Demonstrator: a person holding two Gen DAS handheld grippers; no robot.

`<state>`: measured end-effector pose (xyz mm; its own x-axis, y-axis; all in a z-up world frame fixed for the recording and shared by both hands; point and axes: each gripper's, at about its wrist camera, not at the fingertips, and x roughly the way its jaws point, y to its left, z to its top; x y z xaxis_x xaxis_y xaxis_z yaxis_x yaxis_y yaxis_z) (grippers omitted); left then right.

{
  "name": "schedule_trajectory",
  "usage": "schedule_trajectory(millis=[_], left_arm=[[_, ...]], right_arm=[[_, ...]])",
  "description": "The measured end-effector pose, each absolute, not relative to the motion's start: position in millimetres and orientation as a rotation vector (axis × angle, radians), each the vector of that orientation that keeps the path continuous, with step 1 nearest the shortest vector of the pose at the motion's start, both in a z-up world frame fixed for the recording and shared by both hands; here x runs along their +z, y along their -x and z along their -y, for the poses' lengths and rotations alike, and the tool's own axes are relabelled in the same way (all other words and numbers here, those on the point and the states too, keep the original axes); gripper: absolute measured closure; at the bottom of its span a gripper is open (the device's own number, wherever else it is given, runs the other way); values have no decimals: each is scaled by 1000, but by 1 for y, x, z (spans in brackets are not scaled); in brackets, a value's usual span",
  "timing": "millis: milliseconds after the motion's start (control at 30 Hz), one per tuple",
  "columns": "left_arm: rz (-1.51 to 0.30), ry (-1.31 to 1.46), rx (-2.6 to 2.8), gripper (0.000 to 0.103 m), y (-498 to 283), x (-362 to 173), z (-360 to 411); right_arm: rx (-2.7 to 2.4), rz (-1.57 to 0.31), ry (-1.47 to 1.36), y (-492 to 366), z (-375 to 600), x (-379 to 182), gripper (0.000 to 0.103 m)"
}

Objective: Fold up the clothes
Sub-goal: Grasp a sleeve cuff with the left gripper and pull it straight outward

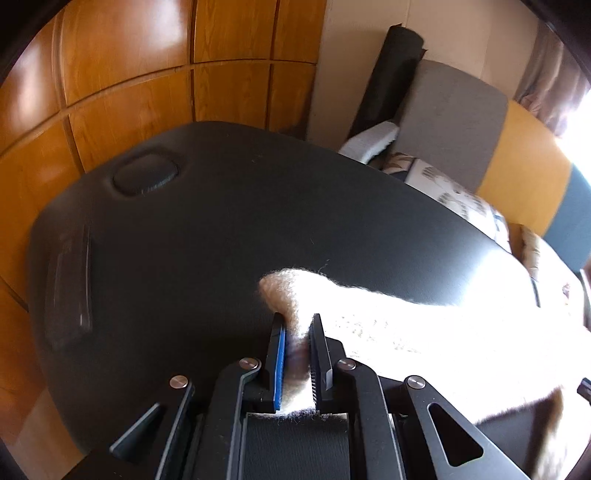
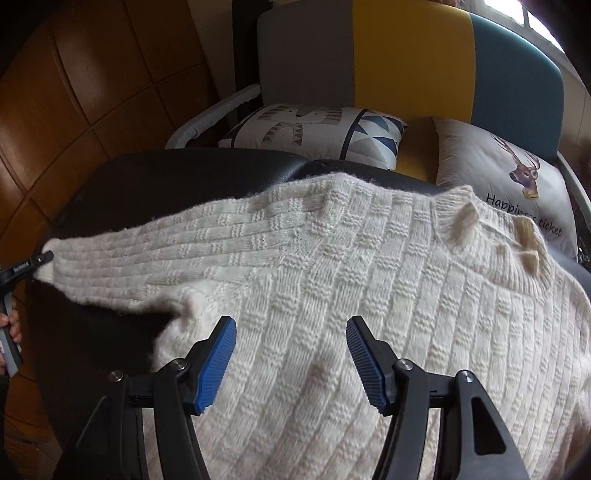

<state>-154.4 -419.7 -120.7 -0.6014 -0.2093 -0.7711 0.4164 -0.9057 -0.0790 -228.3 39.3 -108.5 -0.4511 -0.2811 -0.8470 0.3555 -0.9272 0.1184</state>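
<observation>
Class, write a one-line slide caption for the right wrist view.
Open right gripper hovers over a cream knitted sweater while the left gripper pinches its sleeve cuff.

Home living room, by the look of it — sofa back in grey, yellow and teal blocks, two printed cushions on it: geometric one, deer one reading "Happiness ticket". Glossy wood wall panelling behind — daylight from a window.

Glossy wooden wall panels; grey-yellow-teal sofa with printed cushions; bright window glare.
</observation>
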Motion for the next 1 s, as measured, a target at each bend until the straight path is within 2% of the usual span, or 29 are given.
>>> schedule_trajectory(millis=[33,100,133,267,400,500,600,800,1000], left_arm=[[-312,-1169,-2490,92,168,-121,418],[-223,-1187,-2452,92,193,-123,415],[-181,-1204,-2433,92,200,-126,414],[-61,-1271,-2359,91,210,-145,415],[-118,-1265,-2358,90,198,-137,419],[-187,-1256,-2346,85,189,-128,426],[-187,-1193,-2316,85,178,-114,425],[-186,-1023,-2448,85,166,-80,387],[-132,-1216,-2452,85,191,-118,359]], right_arm=[[-2374,-145,-1382,230,-32,-117,40],[-2367,-228,-1326,229,-22,-126,31],[-2377,-268,-1272,226,-19,-129,30],[-2379,-221,-1219,222,-27,-132,29],[-2340,-208,-1257,228,-27,-130,29],[-2290,-78,-1304,238,-37,-122,29],[-2301,34,-1272,252,-46,-108,29],[-2269,69,-1258,296,-38,-99,29],[-2316,23,-1332,343,-30,-126,29]])
